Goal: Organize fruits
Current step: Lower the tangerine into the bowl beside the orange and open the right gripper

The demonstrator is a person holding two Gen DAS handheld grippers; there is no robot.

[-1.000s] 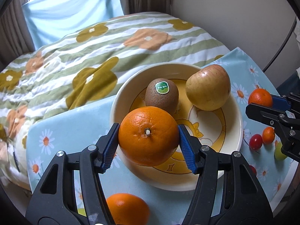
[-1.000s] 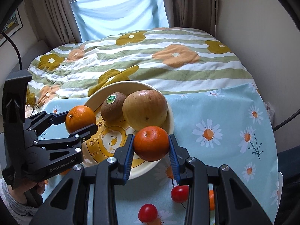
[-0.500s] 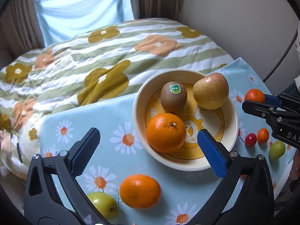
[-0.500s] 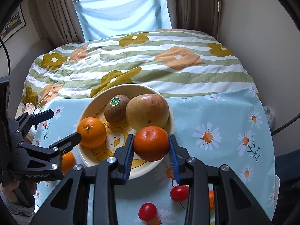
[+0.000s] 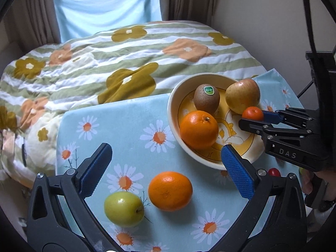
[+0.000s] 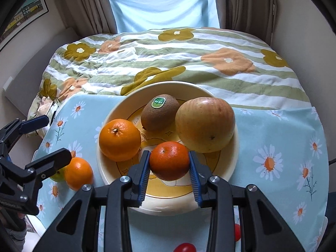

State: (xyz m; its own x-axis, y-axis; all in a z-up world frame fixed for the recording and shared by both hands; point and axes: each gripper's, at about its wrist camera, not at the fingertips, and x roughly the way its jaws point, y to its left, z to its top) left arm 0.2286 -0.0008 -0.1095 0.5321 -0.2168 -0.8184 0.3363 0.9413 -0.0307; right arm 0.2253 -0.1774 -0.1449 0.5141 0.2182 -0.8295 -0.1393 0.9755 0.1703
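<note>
Your left gripper [image 5: 166, 163] hangs with its blue-padded fingers [image 5: 95, 169] spread wide and nothing between them, above the light blue daisy-print cloth [image 5: 130, 130]. Below that gap a loose round orange [image 5: 170, 191] lies on the cloth, with a small green apple [image 5: 124, 208] just beside it on its left, the two nearly touching.

Your right gripper [image 6: 169, 175] has its blue pads closed against both sides of a small reddish-orange mandarin [image 6: 169, 160], holding it over the near half of the cream round bowl [image 6: 168, 206] with the yellow cartoon print inside. Whether the mandarin touches the bowl floor cannot be told.

In that bowl a large orange [image 6: 119, 139] sits at the left, a brown fuzzy kiwi with a green sticker [image 6: 160, 111] at the back, and a big yellow-red apple [image 6: 205, 124] at the right, touching the kiwi. The mandarin is just in front of the apple and beside the orange.

Small red cherry tomatoes [image 6: 185, 247] lie on the cloth near the bowl's close rim, partly hidden by your right gripper. Behind everything spreads a green-striped flowered blanket [image 6: 168, 58].
</note>
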